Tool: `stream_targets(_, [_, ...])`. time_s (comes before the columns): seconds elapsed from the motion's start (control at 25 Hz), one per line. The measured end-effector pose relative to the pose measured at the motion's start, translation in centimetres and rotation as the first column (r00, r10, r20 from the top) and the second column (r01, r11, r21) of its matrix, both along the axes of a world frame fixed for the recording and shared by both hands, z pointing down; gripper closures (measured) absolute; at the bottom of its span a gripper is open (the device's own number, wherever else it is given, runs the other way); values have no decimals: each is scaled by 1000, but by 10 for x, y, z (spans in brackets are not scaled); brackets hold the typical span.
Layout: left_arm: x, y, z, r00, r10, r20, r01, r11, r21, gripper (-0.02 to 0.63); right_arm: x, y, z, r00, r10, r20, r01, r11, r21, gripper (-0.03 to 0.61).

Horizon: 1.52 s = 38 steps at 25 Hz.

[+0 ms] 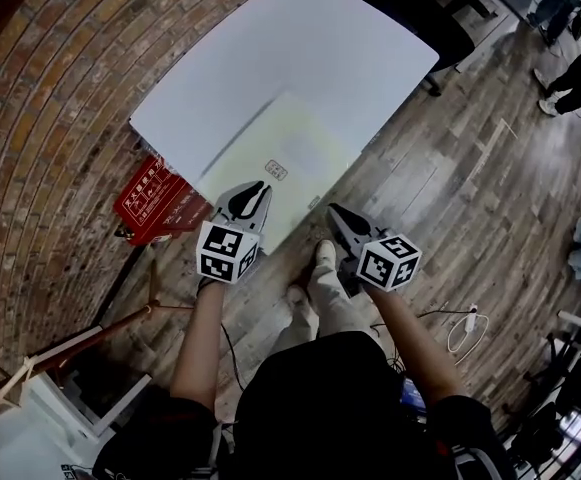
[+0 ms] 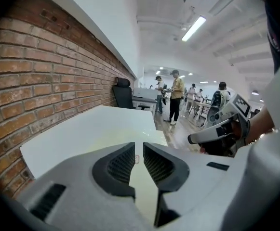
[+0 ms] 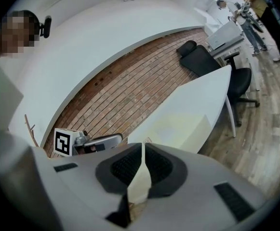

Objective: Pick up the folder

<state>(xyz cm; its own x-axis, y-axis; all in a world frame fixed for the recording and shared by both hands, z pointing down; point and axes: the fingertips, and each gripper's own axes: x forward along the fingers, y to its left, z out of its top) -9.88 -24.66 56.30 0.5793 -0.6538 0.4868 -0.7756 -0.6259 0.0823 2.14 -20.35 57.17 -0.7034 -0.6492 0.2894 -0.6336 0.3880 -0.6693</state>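
Observation:
A pale yellow folder (image 1: 280, 153) lies flat on the white table (image 1: 300, 48), at the table's near edge, with a small label (image 1: 277, 170) near its front. My left gripper (image 1: 257, 188) hovers over the folder's near left corner, jaws shut and nothing in them. My right gripper (image 1: 334, 211) hangs just off the folder's near right corner, also shut and empty. In the left gripper view the folder (image 2: 123, 139) stretches ahead beyond the closed jaws (image 2: 139, 150). The right gripper view shows the folder (image 3: 183, 126) past its own closed jaws (image 3: 143, 150).
A red box (image 1: 155, 203) lies on the floor by the brick wall (image 1: 40, 118), left of the table. A black office chair (image 3: 202, 57) stands at the table's far end. People (image 2: 177, 95) stand further back. My shoes (image 1: 322, 260) are on the wooden floor below the grippers.

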Motion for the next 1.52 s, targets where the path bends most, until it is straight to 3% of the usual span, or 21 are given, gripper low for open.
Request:
stream_targets(0.04, [-1,-3,4,1000,5,15,-5,1000,-9,564,1,0,4,1000,2,1,-2,1000,-8,548])
stream_targets(0.12, [-2,-9,12,999,20,35,-19,999,-36,458,3,0,10,1000,7,4,-7,1000,-25,548])
stream_targets(0.32, [-5,-23,26,990,69,121,-63,997,-52,406,6,-1,21,999,15,28,-14,999,-50,548])
stream_targets(0.48, [-7,-33,37,984,99,146,-87,993,-84,354,11,-2,30,998,31,49,-27,997,-71,546])
stream_targets(1.04, [-10,-31,77,966,161,203,-124,975,-182,327,9,3,53,997,5,75,5,990,-142,546])
stream_targets(1.52, [-8,-31,81,967,167,193,-129,972,-195,321,6,9,61,997,17,77,-4,985,-173,546])
